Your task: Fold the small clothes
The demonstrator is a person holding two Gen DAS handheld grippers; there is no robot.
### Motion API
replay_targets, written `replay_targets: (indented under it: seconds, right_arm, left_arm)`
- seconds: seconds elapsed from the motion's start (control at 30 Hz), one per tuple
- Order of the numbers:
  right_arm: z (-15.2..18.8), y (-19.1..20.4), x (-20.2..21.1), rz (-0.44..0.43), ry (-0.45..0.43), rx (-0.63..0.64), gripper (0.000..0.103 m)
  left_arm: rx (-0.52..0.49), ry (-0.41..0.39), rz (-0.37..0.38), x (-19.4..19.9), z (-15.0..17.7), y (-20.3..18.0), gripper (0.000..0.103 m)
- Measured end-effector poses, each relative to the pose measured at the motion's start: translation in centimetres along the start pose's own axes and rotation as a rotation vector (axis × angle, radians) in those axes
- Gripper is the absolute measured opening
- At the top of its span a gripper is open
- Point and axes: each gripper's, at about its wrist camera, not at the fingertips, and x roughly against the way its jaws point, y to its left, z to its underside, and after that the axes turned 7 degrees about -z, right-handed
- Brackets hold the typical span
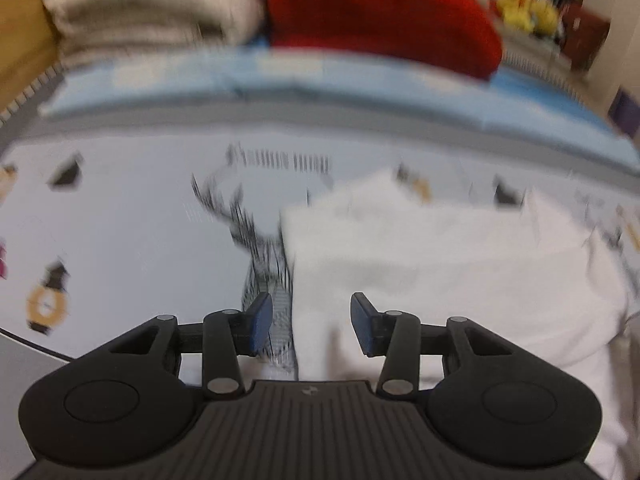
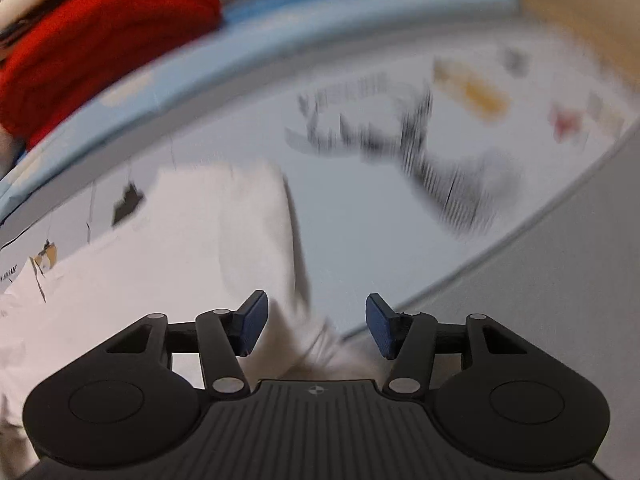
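Grippers fill the bottom of both blurred wrist views, black linkages ending in blue pads. The left gripper [image 1: 311, 324] has its jaws spread wide with nothing between the pads; the near left edge of a white garment [image 1: 440, 264] lies just below and ahead of the gap. The right gripper [image 2: 316, 326] is likewise spread wide and empty, and the same white garment [image 2: 180, 264] passes under its left pad [image 2: 252, 324], with the cloth's right edge running away from the gap.

The white garment lies flat on a pale printed mat [image 1: 132, 240], which carries blurred black stripe marks and small orange and dark figures. Seen from the left gripper, the garment covers the mat's right part; seen from the right gripper, it covers the left part, with bare mat [image 2: 380, 208] to its right.

Beyond the garment, a light blue band [image 1: 320, 80] runs along the mat's far side. On that band, behind the garment, sits a folded red cloth [image 1: 380, 12], with a beige folded cloth [image 1: 152, 8] just left of it. The red cloth [image 2: 100, 40] also shows at far left in the right view.
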Motion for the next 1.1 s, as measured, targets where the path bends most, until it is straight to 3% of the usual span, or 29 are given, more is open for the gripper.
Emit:
replay_targets:
  seconds: [0.07,0.17,0.23,0.37,0.47,0.57,0.73,0.77,0.8,0.83,0.87,0.93,1.0,1.1]
  right_arm:
    - [-0.3,0.2,2.9,-0.019,-0.084,0.021,0.056]
    - [0.0,-0.5,7.7,-0.051,-0.206,0.026,0.056]
    - [1.1,-0.8,11.2,-0.058,-0.282,0.032,0.056]
    - [3.0,-2.0,17.4,-0.149,-0.35,0.088,0.056]
    - [5.2,-3.4,21.5,-0.178,-0.375,0.145,0.056]
    - [8.2,-4.9,24.1,-0.19,-0.337,0.171,0.056]
    - [12.6,-7.4,24.8,-0.187,-0.268,0.174,0.056]
    - [13.4,-8.0,24.4,-0.179,-0.26,0.166,0.055]
    - [14.6,-8.6,24.3,-0.17,-0.258,0.155,0.053]
    - [15.4,-9.1,23.9,-0.168,-0.254,0.144,0.049]
    - [16.4,-9.6,23.2,-0.165,-0.235,0.133,0.041]
    - [17.0,-10.5,21.9,-0.154,-0.152,0.064,0.036]
    - [17.3,-11.3,21.1,-0.203,-0.113,-0.006,0.036]
    - [17.4,-11.4,19.8,-0.174,-0.064,-0.029,0.036]
  left_arm:
    - [0.0,-0.089,-0.01,2.8,0.4,0.0,0.049]
    - [-0.013,-0.159,-0.026,6.6,1.4,-0.1,0.049]
    - [-0.004,-0.176,-0.014,9.0,2.3,0.1,0.049]
    - [0.018,-0.206,0.014,15.5,4.2,0.2,0.049]
    - [-0.027,-0.293,0.005,21.5,7.6,0.4,0.05]
    - [-0.1,-0.362,0.012,25.8,11.9,0.3,0.051]
    - [-0.145,-0.361,0.044,26.3,18.9,0.9,0.048]
    - [-0.151,-0.344,0.05,25.4,20.5,1.2,0.041]
    - [-0.15,-0.284,0.048,24.2,21.8,1.7,0.022]
    - [-0.13,-0.195,0.032,23.1,22.4,2.1,0.013]
    - [-0.059,-0.119,0.039,21.9,22.5,3.3,0.011]
    - [0.082,-0.042,0.113,20.7,22.4,5.4,0.011]
    - [0.166,0.016,0.137,19.6,22.5,7.0,0.011]
    - [0.25,0.139,0.17,17.3,22.9,8.2,0.012]
